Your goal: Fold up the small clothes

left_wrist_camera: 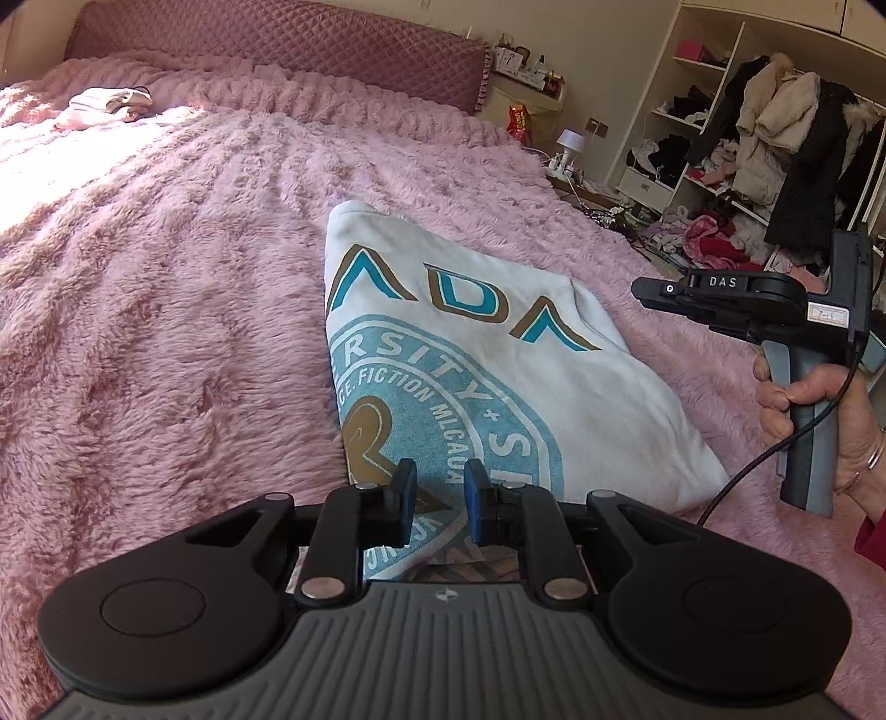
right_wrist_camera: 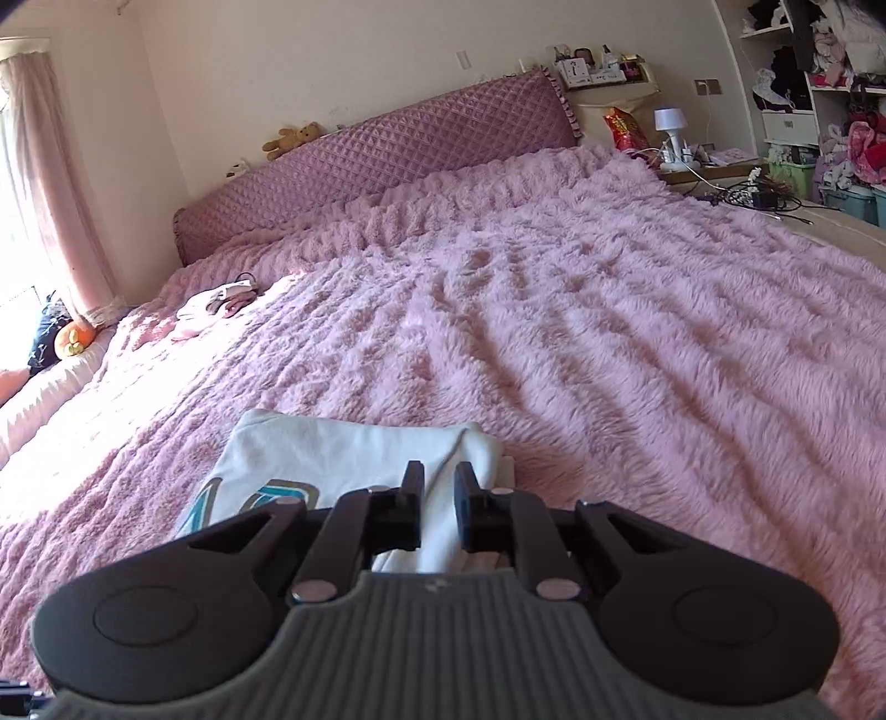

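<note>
A white T-shirt (left_wrist_camera: 498, 354) with a teal and gold print lies folded into a long strip on the pink fluffy blanket (left_wrist_camera: 166, 310). My left gripper (left_wrist_camera: 440, 490) is open, its blue pads just above the shirt's near end, holding nothing. My right gripper (right_wrist_camera: 439, 487) is open with a small gap, above the shirt's far end (right_wrist_camera: 343, 448). The right gripper also shows in the left wrist view (left_wrist_camera: 642, 291), held in a hand to the right of the shirt, above the blanket.
A small pile of pale clothes (left_wrist_camera: 108, 105) lies far up the bed near the quilted headboard (left_wrist_camera: 277, 33). A bedside table with a lamp (right_wrist_camera: 670, 133) and cables stands right of the bed. An open wardrobe with coats (left_wrist_camera: 786, 144) stands beyond.
</note>
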A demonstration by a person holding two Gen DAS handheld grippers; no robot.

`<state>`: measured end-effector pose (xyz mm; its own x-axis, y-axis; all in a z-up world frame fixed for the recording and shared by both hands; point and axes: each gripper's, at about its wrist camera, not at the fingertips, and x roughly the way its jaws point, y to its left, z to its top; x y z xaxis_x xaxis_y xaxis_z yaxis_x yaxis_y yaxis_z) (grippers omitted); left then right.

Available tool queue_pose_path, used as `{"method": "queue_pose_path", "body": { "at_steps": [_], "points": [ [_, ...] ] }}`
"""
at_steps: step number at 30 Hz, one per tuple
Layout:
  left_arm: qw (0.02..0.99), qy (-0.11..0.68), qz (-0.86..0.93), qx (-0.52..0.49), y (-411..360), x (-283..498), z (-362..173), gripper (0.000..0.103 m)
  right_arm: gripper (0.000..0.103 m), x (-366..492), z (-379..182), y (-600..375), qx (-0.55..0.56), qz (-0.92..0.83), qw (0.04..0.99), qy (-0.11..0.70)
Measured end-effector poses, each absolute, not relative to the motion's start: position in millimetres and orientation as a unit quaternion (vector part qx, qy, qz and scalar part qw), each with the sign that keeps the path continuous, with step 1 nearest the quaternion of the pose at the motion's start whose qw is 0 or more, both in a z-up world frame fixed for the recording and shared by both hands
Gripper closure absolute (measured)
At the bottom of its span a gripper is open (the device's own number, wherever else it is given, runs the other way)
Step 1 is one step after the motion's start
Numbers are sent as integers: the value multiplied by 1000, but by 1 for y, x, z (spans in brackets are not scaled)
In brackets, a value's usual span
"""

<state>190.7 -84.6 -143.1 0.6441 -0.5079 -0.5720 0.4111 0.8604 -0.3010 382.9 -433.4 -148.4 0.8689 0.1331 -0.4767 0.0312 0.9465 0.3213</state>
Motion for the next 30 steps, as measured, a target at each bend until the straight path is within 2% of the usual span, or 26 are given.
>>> {"method": "queue_pose_path", "body": {
  "at_steps": [3,7,10,12,17,23,26,28,29,30],
  "points": [
    [904,319,-276,-74,-92,182,-133,84,95,339,-139,-414,150,92,946,272],
    [898,334,-282,-51,-111,181,-133,83,95,302,-151,-387,144,135,933,302],
    [893,371,-254,-29,-118,190,-145,82,95,295,-168,-387,152,113,928,321],
    [888,392,-241,-25,-115,196,-157,83,103,292,-181,-393,162,90,926,328],
    [881,408,-236,-48,-105,197,-160,84,103,285,-199,-407,180,75,921,338],
    [875,427,-229,-1,-98,185,-157,84,103,280,-194,-412,158,72,921,348],
    [873,419,-250,-27,-88,179,-143,84,103,279,-185,-413,160,75,920,349],
    [878,395,-267,-49,-80,183,-127,76,84,274,-173,-417,168,79,928,324],
    [879,388,-270,-60,-77,187,-123,74,61,272,-168,-419,172,79,933,308],
    [879,381,-276,-82,-72,195,-118,71,50,270,-160,-423,177,81,938,287]
  ]
}}
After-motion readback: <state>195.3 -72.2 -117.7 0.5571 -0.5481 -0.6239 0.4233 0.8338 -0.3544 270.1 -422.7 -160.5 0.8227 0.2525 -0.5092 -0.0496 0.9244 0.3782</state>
